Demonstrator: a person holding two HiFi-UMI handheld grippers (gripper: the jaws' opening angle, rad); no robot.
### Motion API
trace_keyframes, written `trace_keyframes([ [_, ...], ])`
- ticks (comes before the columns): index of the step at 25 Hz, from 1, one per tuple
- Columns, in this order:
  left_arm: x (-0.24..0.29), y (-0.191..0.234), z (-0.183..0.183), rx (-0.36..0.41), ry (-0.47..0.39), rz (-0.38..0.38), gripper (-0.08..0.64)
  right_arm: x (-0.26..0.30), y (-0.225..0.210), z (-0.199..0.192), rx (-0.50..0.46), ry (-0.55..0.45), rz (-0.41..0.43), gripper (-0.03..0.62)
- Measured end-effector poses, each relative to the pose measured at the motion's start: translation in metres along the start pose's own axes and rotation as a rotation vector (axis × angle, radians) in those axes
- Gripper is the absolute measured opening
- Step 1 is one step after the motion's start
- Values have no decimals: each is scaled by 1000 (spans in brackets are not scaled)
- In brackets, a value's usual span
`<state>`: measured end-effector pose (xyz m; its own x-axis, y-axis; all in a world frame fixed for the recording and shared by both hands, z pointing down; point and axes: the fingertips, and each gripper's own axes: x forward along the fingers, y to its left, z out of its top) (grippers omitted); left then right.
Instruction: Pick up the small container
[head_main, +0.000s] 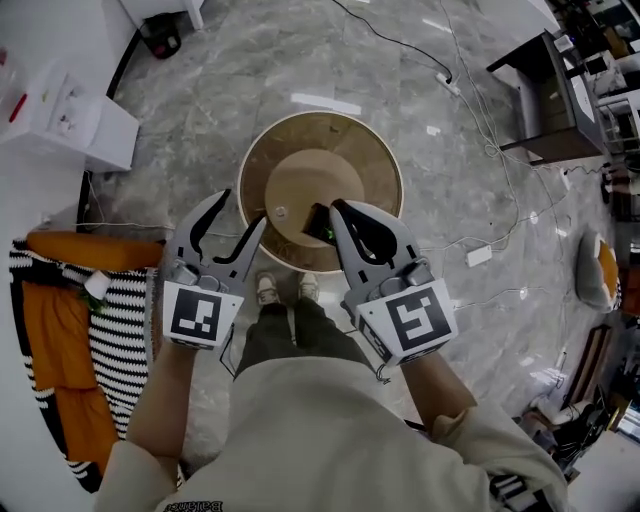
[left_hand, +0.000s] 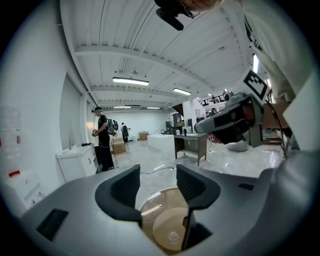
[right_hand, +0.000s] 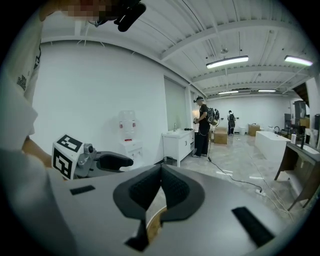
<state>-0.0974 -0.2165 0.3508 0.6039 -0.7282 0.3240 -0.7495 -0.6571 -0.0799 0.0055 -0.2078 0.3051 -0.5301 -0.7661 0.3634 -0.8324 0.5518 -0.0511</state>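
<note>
A round wooden table (head_main: 380, 165) stands below me with a raised tan disc (head_main: 305, 180) in its middle. A small round container (head_main: 280, 211) sits on the disc's near left part; it also shows low in the left gripper view as a small container (left_hand: 173, 235). A dark object with a green light (head_main: 322, 222) stands just to its right. My left gripper (head_main: 243, 207) hangs over the table's near left rim, open, with nothing between its jaws (left_hand: 157, 182). My right gripper (head_main: 337, 205) is shut and empty, with its tips beside the dark object (right_hand: 161, 167).
A white cabinet (head_main: 70, 115) stands at the far left, with orange and striped fabric (head_main: 70, 330) below it. Cables (head_main: 470, 120) trail across the marble floor, and a dark desk (head_main: 545, 95) is at the far right. My shoes (head_main: 283, 290) are next to the table. People (left_hand: 102, 140) stand far off.
</note>
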Motion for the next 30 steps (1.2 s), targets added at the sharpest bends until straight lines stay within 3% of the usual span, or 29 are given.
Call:
trace_keyframes([
  [3,28,3,-26,5,-2,-20,256,17,-7,-13,8,5,7,-5],
  [7,58,3,-73,68,43,-40,303,39,-13,-42,39,41,10,-5],
  [11,85,6,-125,28,107,-45,334,64,-21,-70,58,54,28,-5],
  [16,116,7,-184,31,123,-55,334,101,-21,-96,92,50,60,-5],
  [23,162,-8,-274,-8,160,-140,353,143,-17,-148,136,68,113,-5],
  [30,196,-30,-366,50,245,-217,359,165,-29,-207,176,116,109,-5],
])
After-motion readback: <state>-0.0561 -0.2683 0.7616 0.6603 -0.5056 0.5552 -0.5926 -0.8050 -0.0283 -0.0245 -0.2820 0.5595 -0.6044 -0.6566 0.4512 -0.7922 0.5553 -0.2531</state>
